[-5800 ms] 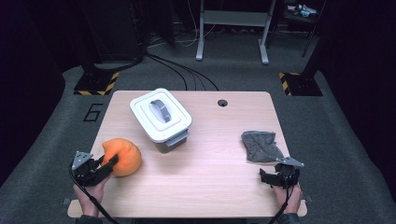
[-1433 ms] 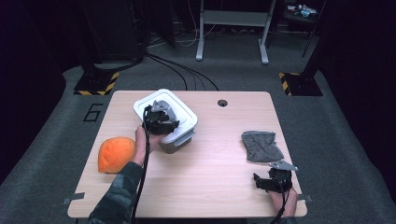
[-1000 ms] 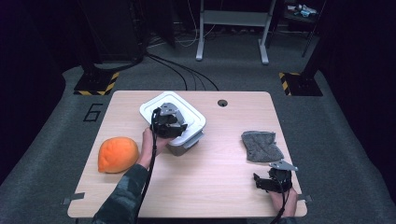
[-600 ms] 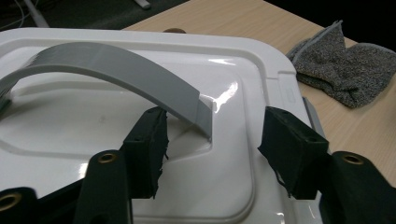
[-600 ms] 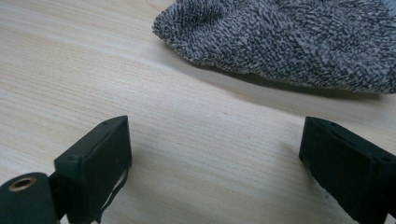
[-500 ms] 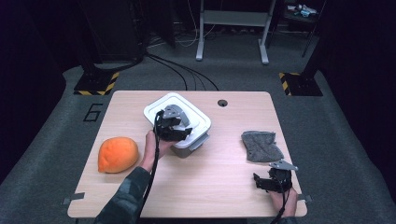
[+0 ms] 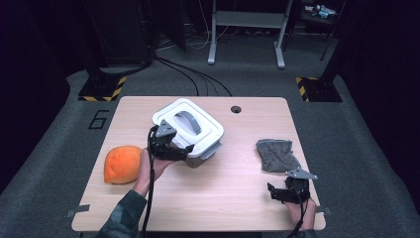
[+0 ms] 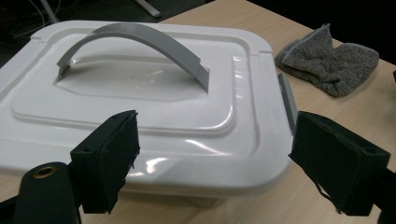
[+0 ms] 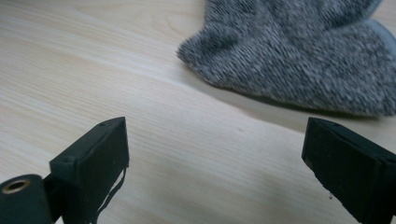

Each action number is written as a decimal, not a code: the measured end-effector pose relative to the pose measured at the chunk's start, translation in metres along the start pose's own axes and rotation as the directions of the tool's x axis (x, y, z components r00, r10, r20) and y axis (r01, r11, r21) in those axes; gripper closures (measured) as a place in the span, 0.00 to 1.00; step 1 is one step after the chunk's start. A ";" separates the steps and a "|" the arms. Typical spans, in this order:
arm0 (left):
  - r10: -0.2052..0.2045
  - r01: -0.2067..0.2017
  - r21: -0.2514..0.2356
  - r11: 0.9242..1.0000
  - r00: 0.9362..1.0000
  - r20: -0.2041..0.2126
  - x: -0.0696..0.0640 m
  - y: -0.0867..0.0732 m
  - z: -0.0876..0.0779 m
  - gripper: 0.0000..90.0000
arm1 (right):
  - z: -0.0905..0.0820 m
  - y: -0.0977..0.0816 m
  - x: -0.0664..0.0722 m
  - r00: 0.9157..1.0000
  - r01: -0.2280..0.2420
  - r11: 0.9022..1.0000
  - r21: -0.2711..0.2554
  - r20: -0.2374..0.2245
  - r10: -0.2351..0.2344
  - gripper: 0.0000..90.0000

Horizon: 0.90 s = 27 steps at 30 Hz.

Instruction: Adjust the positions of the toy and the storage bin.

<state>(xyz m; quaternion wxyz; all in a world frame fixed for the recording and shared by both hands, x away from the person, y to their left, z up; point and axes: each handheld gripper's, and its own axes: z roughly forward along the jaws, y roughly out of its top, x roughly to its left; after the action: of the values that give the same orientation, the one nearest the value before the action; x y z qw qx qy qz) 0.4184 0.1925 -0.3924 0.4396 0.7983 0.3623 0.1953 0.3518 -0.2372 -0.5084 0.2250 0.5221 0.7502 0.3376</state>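
High view: the box [image 7: 190, 130], white with a grey handle [image 7: 188, 121] arched over its lid, sits near the middle of the table [image 7: 223, 193], turned at an angle to the table's edges, with a grey latch [image 7: 210, 150] on its near right side. The left gripper [image 7: 185, 150] is at the box's near corner, its body against the lid's edge, the person's hand behind it on the tabletop side.

In the left gripper view the lid [image 8: 140, 107] spreads out ahead of the 2 black jaws. They stand wide apart and have just been opening; the lid's near rim lies between them, and neither pad presses on it. The handle [image 8: 135, 44] rises across the lid farther off, free of the gripper.

To the left of the box in the high view, near the table's left edge, lies an orange cushion [image 7: 122, 164], well apart from the gripper. On the right side a crumpled grey cloth [image 7: 277, 154] lies flat. Just nearer than it, the right gripper [image 7: 277, 193] rests low by the table's near edge. In the right gripper view its jaws are spread wide over bare wood with nothing between them, and the cloth [image 9: 299, 51] lies just ahead, untouched.
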 end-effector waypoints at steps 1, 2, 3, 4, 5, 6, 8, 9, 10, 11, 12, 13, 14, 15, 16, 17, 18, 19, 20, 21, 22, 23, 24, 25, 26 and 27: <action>-0.002 0.002 -0.006 1.000 1.000 -0.001 -0.002 -0.004 -0.003 0.16 | 0.000 0.003 0.001 1.000 0.015 1.000 0.001 -0.007 -0.015 0.07; 0.002 -0.002 -0.007 1.000 1.000 -0.002 -0.002 -0.006 -0.005 0.15 | -0.001 0.007 0.004 1.000 0.021 1.000 -0.002 -0.010 -0.021 0.06; 0.001 -0.001 -0.005 1.000 1.000 -0.004 -0.003 -0.008 -0.007 0.15 | -0.001 0.010 0.005 1.000 0.021 1.000 -0.004 -0.015 -0.021 0.06; -0.001 0.001 -0.010 1.000 1.000 -0.005 -0.004 -0.011 -0.009 0.15 | -0.002 0.014 0.006 0.999 0.027 1.000 -0.001 -0.022 -0.027 0.05; -0.001 0.001 -0.007 1.000 1.000 -0.003 -0.006 -0.014 -0.012 0.14 | -0.002 0.018 0.008 0.999 0.032 0.999 -0.006 -0.026 -0.032 0.05; 0.000 0.000 -0.007 1.000 1.000 -0.006 -0.008 -0.017 -0.013 0.14 | -0.003 0.022 0.010 0.999 0.038 0.999 -0.009 -0.032 -0.039 0.05; 0.005 -0.005 -0.001 1.000 1.000 -0.002 -0.010 -0.023 -0.016 0.13 | -0.003 0.030 0.014 0.997 0.051 0.999 -0.014 -0.049 -0.052 0.04; 0.007 -0.007 0.004 1.000 1.000 0.002 -0.011 -0.026 -0.017 0.13 | -0.003 0.032 0.015 0.997 0.053 0.998 -0.017 -0.056 -0.053 0.03; 0.009 -0.009 0.007 1.000 1.000 0.001 -0.012 -0.029 -0.017 0.13 | -0.003 0.036 0.017 0.996 0.052 0.999 -0.016 -0.066 -0.053 0.03; 0.008 -0.008 0.016 1.000 1.000 0.009 -0.014 -0.032 -0.018 0.13 | -0.002 0.040 0.019 0.996 0.061 0.998 -0.019 -0.072 -0.062 0.03; 0.012 -0.012 0.026 1.000 1.000 0.015 -0.016 -0.035 -0.018 0.13 | -0.001 0.044 0.020 0.994 0.067 0.998 -0.019 -0.080 -0.069 0.03; 0.014 -0.014 0.027 1.000 1.000 0.017 -0.019 -0.039 -0.018 0.13 | -0.001 0.048 0.022 0.994 0.074 0.997 -0.021 -0.081 -0.076 0.02; 0.013 -0.014 0.031 0.999 1.000 0.027 -0.021 -0.044 -0.017 0.13 | 0.000 0.051 0.024 0.993 0.080 0.997 -0.024 -0.086 -0.082 0.02; 0.012 -0.013 0.034 0.999 0.999 0.029 -0.023 -0.048 -0.016 0.13 | 0.000 0.056 0.028 0.993 0.076 0.997 -0.028 -0.092 -0.078 0.02; 0.012 -0.013 0.039 0.999 0.999 0.036 -0.026 -0.053 -0.014 0.13 | 0.000 0.058 0.029 0.991 0.089 0.995 -0.033 -0.097 -0.092 0.02; 0.016 -0.018 0.049 0.999 0.999 0.042 -0.028 -0.056 -0.013 0.13 | 0.001 0.063 0.031 0.990 0.088 0.995 -0.039 -0.106 -0.092 0.02; 0.014 -0.016 0.054 0.998 0.999 0.048 -0.030 -0.060 -0.012 0.13 | 0.001 0.066 0.033 0.989 0.096 0.995 -0.041 -0.113 -0.100 0.02; 0.009 -0.012 0.049 0.999 0.999 0.054 -0.032 -0.064 -0.010 0.13 | 0.001 0.070 0.035 0.988 0.100 0.994 -0.044 -0.118 -0.105 0.02; 0.008 -0.012 0.061 0.998 0.998 0.060 -0.035 -0.068 -0.009 0.13 | 0.001 0.074 0.037 0.986 0.104 0.993 -0.047 -0.123 -0.109 0.02; 0.013 -0.017 0.068 0.998 0.998 0.061 -0.036 -0.072 -0.007 0.12 | 0.002 0.079 0.038 0.985 0.110 0.993 -0.053 -0.130 -0.116 0.02; 0.008 -0.013 0.075 0.997 0.998 0.064 -0.038 -0.078 -0.004 0.12 | 0.002 0.083 0.039 0.983 0.113 0.992 -0.056 -0.136 -0.120 0.02; 0.010 -0.015 0.078 0.997 0.998 0.065 -0.039 -0.081 -0.003 0.12 | 0.002 0.088 0.042 0.981 0.120 0.991 -0.062 -0.143 -0.128 0.02; 0.013 -0.018 0.083 0.996 0.998 0.061 -0.040 -0.087 -0.001 0.12 | 0.002 0.091 0.042 0.980 0.131 0.989 -0.064 -0.145 -0.139 0.01; 0.018 -0.023 0.089 0.996 0.998 0.056 -0.041 -0.090 0.001 0.12 | 0.003 0.096 0.045 0.978 0.134 0.989 -0.067 -0.152 -0.143 0.01; 0.011 -0.016 0.097 0.995 0.998 0.054 -0.041 -0.095 0.003 0.12 | 0.003 0.099 0.046 0.977 0.136 0.988 -0.070 -0.158 -0.145 0.01; 0.002 -0.009 0.107 0.994 0.998 0.065 -0.041 -0.100 0.005 0.12 | 0.003 0.103 0.048 0.976 0.139 0.988 -0.063 -0.162 -0.147 0.01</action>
<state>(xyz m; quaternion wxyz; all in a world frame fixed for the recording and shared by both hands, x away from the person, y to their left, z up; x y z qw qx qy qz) 0.3540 0.1937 -0.4790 0.4071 0.8277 0.3555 0.1510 0.4018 -0.1685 -0.4335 0.1987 0.4308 0.7931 0.3820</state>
